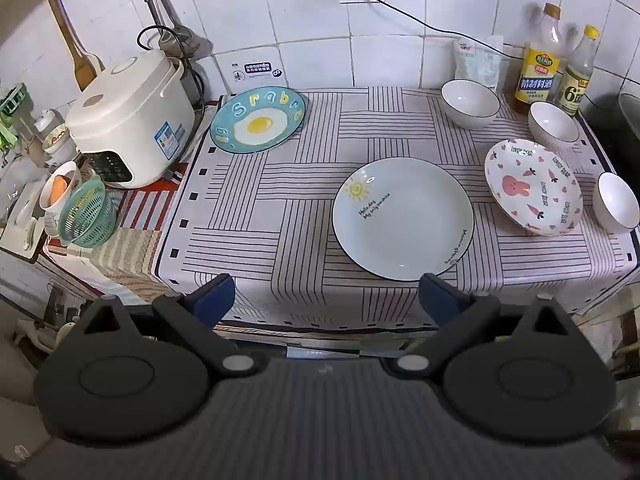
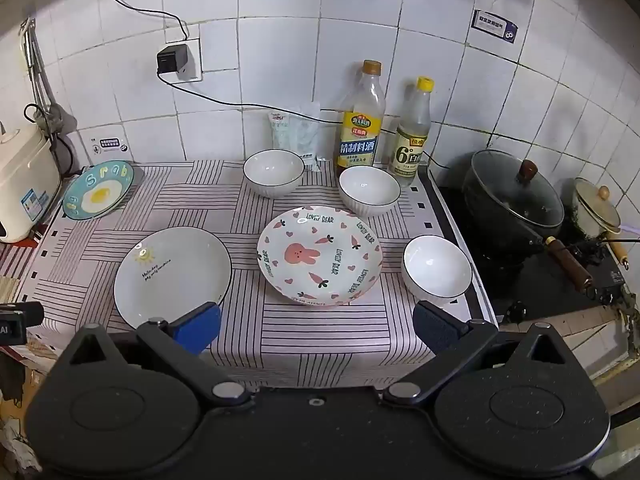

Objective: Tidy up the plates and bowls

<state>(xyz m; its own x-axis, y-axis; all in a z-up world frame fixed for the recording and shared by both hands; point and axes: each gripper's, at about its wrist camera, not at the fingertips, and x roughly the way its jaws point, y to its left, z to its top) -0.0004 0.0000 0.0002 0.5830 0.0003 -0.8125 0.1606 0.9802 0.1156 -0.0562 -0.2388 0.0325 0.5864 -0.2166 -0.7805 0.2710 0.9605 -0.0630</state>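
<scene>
On the striped cloth lie three plates: a blue egg plate [image 1: 258, 120] [image 2: 98, 191] at the back left, a pale sun plate [image 1: 403, 219] [image 2: 173, 276] near the front, and a pink rabbit plate [image 1: 534, 187] [image 2: 319, 256] to its right. Three white bowls stand apart: one at the back [image 1: 471, 103] [image 2: 273, 173], one beside the bottles [image 1: 553, 125] [image 2: 369, 195], one at the right edge [image 1: 615, 201] [image 2: 437, 270]. My left gripper [image 1: 326, 298] is open and empty above the front edge, near the sun plate. My right gripper [image 2: 316, 326] is open and empty in front of the rabbit plate.
A rice cooker [image 1: 130, 118] and a green basket [image 1: 86, 214] stand at the left. Two bottles [image 2: 362, 120] and a packet [image 2: 294, 132] stand against the tiled wall. A black lidded pot [image 2: 516, 200] and a cream pot [image 2: 596, 204] sit on the stove at the right.
</scene>
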